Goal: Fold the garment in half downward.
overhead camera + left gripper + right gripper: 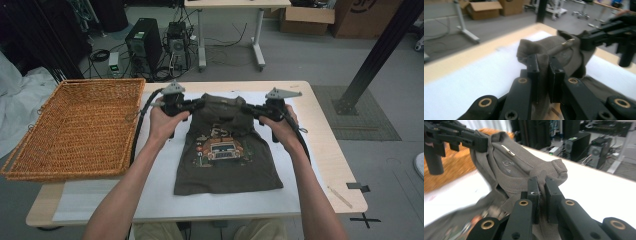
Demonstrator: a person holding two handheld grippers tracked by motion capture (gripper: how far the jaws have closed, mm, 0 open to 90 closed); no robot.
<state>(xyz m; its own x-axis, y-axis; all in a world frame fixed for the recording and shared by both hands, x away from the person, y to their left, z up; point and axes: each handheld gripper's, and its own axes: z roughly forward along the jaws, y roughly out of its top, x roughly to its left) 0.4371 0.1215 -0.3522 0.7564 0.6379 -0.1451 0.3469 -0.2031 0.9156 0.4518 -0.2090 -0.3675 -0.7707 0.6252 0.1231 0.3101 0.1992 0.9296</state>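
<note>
A dark olive t-shirt (227, 160) with a car print lies on the white sheet, its lower part flat and its shoulders lifted off the table. My left gripper (196, 104) is shut on the shirt's left shoulder; in the left gripper view the fabric (564, 52) is pinched between the black jaws of that gripper (543, 65). My right gripper (255, 111) is shut on the right shoulder, and the right gripper view has cloth (524, 167) clamped in its jaws (541, 185). The collar sags between the two grippers.
A large wicker basket (75, 127) sits on the table's left side, overhanging the edge. The white sheet (165, 200) covers most of the tabletop. Computer towers (145, 45), cables, another desk and cardboard boxes (307, 17) stand on the floor beyond the table.
</note>
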